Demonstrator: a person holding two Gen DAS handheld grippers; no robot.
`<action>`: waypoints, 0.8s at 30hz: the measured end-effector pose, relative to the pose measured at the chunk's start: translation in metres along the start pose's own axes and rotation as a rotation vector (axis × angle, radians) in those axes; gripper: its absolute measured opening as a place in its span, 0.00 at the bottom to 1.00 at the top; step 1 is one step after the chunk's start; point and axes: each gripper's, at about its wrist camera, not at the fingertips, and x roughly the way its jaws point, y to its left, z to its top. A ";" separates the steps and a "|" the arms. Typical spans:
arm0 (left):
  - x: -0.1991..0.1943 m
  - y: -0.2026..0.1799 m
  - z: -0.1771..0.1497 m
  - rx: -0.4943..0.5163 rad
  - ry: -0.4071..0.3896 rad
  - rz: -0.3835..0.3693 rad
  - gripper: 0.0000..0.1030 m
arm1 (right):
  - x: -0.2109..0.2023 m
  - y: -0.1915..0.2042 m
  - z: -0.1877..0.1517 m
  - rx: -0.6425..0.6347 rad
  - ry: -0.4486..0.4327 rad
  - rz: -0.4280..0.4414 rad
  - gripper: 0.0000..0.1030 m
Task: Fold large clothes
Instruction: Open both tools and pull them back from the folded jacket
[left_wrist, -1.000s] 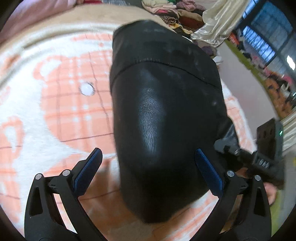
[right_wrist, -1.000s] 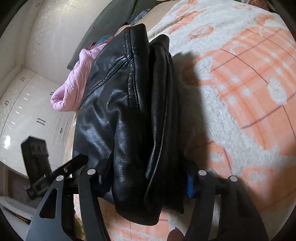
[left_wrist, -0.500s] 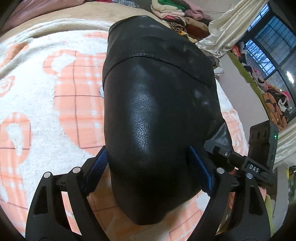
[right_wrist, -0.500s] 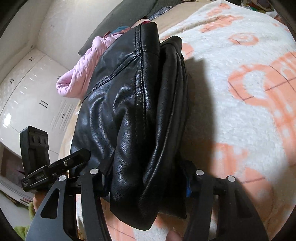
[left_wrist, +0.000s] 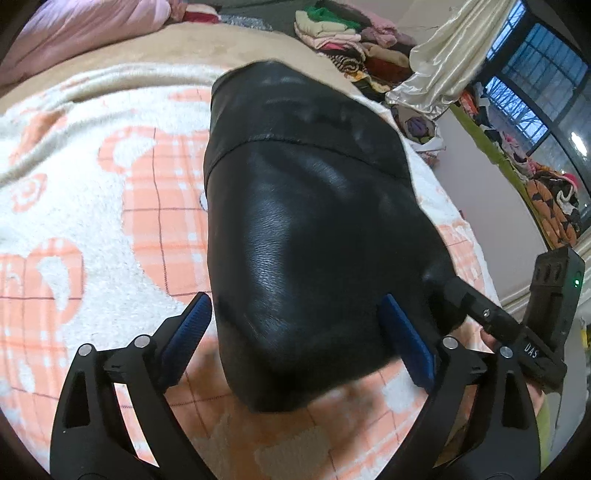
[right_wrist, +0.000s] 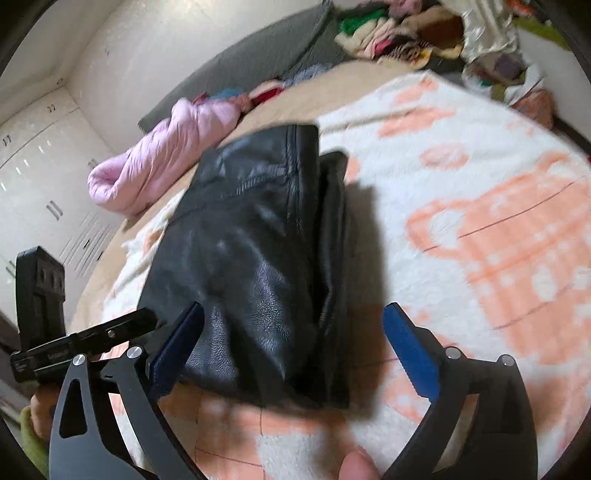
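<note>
Folded black leather jacket (left_wrist: 314, 229) lying on a white-and-orange fleece blanket (left_wrist: 110, 206), straight ahead of the left gripper (left_wrist: 295, 332) and reaching down between its blue-padded fingers (left_wrist: 186, 328). Jaws spread wide, one to each side of the jacket's near end; no telling whether the pads touch the leather. Just off to the right of this gripper, the right gripper's black body (left_wrist: 532, 314) at the jacket's edge.

From the right wrist, the same jacket (right_wrist: 258, 266) ahead and slightly left of the right gripper (right_wrist: 291, 343), stacked in layers with the seamed edge running away from the camera. Jaws parted wide here too, holding nothing; left pad (right_wrist: 177, 347) against or just beside the leather, right pad well clear over bare blanket (right_wrist: 498, 240). Left gripper's body (right_wrist: 66, 332) off to the left. Farther ahead, a pink puffer coat (right_wrist: 166, 155) beyond the jacket, and a heap of clothes (right_wrist: 399, 29) at the far end.
</note>
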 end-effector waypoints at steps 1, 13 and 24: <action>-0.004 -0.002 0.000 0.006 -0.009 0.000 0.85 | -0.008 0.000 -0.001 -0.001 -0.024 -0.015 0.95; -0.056 -0.019 -0.025 0.091 -0.124 0.025 0.91 | -0.063 0.029 -0.038 -0.075 -0.160 -0.078 0.96; -0.080 -0.009 -0.060 0.086 -0.179 0.063 0.91 | -0.087 0.056 -0.080 -0.199 -0.178 -0.147 0.96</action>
